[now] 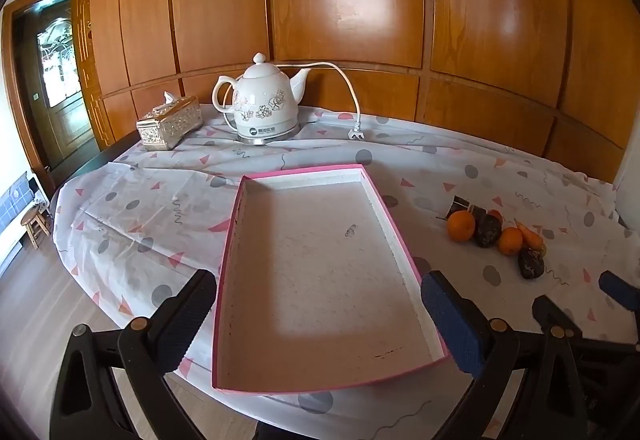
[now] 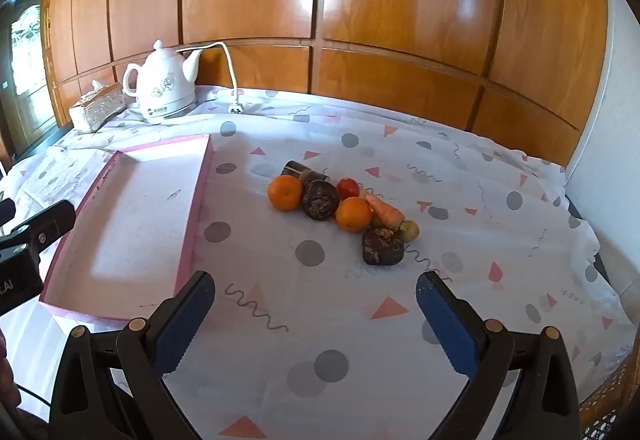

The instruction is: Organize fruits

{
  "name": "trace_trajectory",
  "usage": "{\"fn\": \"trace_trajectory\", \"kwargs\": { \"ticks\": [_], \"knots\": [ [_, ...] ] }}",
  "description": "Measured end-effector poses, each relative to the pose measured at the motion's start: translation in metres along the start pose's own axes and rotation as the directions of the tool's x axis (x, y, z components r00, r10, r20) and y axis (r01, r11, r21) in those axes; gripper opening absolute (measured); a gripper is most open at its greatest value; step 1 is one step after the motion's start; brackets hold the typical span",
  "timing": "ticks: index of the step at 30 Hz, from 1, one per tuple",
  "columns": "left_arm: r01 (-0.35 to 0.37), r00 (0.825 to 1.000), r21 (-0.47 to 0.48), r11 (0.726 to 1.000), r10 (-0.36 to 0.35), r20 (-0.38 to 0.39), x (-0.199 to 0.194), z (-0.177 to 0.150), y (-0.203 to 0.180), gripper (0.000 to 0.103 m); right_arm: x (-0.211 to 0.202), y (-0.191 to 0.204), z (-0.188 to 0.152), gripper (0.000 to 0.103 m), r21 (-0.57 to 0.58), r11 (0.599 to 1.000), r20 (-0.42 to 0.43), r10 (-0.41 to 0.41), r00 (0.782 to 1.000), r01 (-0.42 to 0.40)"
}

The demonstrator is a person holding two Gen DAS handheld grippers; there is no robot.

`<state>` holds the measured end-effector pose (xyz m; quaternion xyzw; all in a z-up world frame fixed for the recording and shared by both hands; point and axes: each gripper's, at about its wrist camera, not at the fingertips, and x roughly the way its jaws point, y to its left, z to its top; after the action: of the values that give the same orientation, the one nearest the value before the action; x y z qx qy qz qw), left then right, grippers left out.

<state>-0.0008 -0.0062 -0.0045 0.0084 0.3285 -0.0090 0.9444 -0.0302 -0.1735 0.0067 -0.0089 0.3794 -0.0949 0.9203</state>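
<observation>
The left gripper [image 1: 318,314] stands fully spread and holds nothing; its fingers straddle the near end of the pink tray [image 1: 236,240], which sits empty, presumably staged as the receiving container. The tray's long axis runs straight ahead of this gripper, toward the kettle [image 1: 266,102]. The right gripper [image 2: 316,314] is likewise fully spread and empty, aimed down at the table [image 2: 500,240]. The fruit cluster [image 2: 344,210] lies ahead of it, apart from the tray, forming a line that trails from far left to near right. The carrot [image 2: 384,212] follows that diagonal
</observation>
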Motion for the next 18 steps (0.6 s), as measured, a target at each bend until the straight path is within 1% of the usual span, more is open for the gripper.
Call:
{"fn": "trace_trajectory", "kwargs": {
  "ticks": [6, 12, 18],
  "knots": [
    [0.007, 1.000, -0.022, 1.000, -0.008, -0.009, 0.0018, -0.0016, 0.0017, 0.103, -0.0042, -0.0037, 0.0028, 0.102, -0.004, 0.999, 0.011, -0.034, 0.999, 0.034],
    [0.002, 1.000, -0.010, 1.000, -0.002, -0.018, 0.0012, -0.0054, -0.0045, 0.103, -0.0051, -0.0052, 0.0009, 0.102, -0.014, 0.999, 0.014, -0.031, 0.999, 0.032],
    [-0.005, 1.000, -0.017, 1.000, 0.004, -0.024, 0.0006, -0.0050, -0.0033, 0.103, -0.0059, -0.0065, -0.0002, 0.102, -0.019, 0.999, 0.021, -0.034, 0.999, 0.034]
  ]
}}
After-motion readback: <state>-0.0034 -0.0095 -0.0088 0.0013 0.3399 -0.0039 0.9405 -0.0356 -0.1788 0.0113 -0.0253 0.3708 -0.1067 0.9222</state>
